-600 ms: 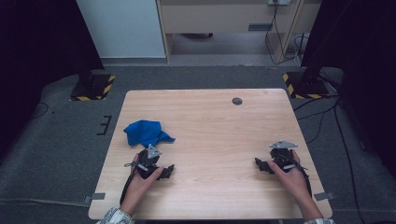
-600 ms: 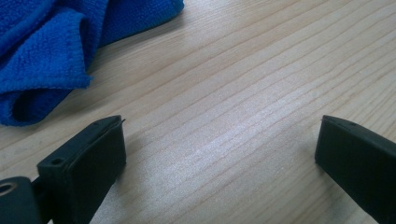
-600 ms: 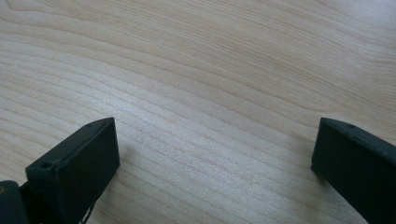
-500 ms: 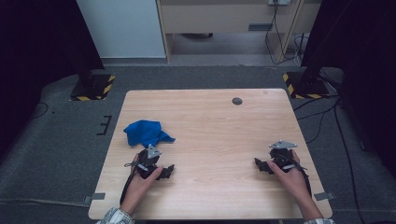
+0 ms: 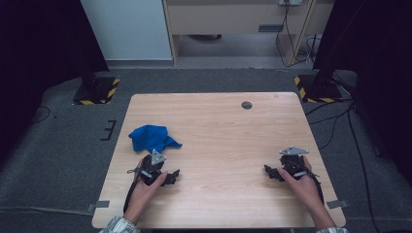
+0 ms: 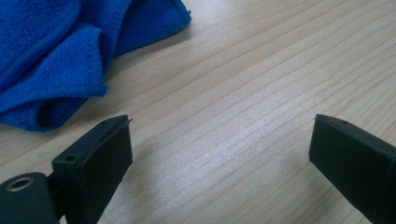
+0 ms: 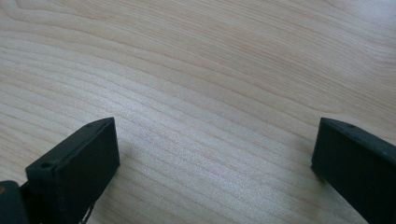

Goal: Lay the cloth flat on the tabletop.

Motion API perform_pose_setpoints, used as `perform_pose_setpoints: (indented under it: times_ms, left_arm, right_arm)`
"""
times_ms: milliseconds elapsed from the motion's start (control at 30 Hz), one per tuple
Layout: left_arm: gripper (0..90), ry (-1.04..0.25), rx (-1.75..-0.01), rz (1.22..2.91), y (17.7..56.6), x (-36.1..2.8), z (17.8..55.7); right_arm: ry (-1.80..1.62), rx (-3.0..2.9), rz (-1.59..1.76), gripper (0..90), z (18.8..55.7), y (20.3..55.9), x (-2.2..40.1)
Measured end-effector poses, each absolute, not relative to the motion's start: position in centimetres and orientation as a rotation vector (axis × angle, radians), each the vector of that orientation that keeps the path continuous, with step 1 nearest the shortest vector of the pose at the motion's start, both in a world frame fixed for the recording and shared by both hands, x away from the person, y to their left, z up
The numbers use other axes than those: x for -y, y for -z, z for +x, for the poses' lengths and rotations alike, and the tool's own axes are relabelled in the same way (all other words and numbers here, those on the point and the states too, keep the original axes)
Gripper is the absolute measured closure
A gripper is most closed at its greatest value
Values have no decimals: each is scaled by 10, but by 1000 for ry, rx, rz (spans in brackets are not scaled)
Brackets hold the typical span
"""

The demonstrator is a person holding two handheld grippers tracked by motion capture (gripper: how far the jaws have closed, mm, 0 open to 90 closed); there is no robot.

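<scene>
Blue cloth (image 5: 150, 138) is lying crumpled on the pale wooden desk (image 5: 223, 131), toward its left side as the high view shows it, and I am resting my left tool (image 5: 171, 178) just beside it, on the near side. Holding this moment against the pictures from a moment earlier, I am finding nothing changed: the cloth is keeping its bunched shape and its place, and both my hands are sitting where they were. In the left gripper view the cloth (image 6: 60, 56) is showing at the upper left, its folded edge close to one jaw but not between the two. That tool's jaws are standing wide apart over bare wood, gripping nothing.

My right tool (image 5: 273, 173) is waiting well apart from the cloth, near the right edge of the desk, and in the right gripper view its jaws are likewise spread wide with only wood grain between them.

I am judging that the work is not yet begun: no grasp is made and the cloth is untouched. The likely next move is swinging the left tool round toward the cloth's near edge, since the jaws are pointing past it now.
</scene>
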State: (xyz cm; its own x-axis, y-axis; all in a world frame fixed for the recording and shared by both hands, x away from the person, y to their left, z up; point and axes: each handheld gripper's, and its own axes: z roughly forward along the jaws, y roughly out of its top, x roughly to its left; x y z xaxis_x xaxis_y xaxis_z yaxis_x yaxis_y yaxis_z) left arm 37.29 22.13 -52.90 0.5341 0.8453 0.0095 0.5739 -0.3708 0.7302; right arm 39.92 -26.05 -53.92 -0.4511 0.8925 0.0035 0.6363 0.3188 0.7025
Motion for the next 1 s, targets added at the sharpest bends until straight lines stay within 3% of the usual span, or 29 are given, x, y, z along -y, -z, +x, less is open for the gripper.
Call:
perform_pose_setpoints:
  times_ms: [500, 1000]
  left_arm:
    - [71, -548, -1081, 2061, 503, -231, 369]
    - [67, -510, -1066, 2055, 492, -237, 374]
  right_arm:
    - [-908, -2203, 1360, 9, 398, 539, 260]
    - [-907, -2202, 1359, 9, 398, 539, 260]
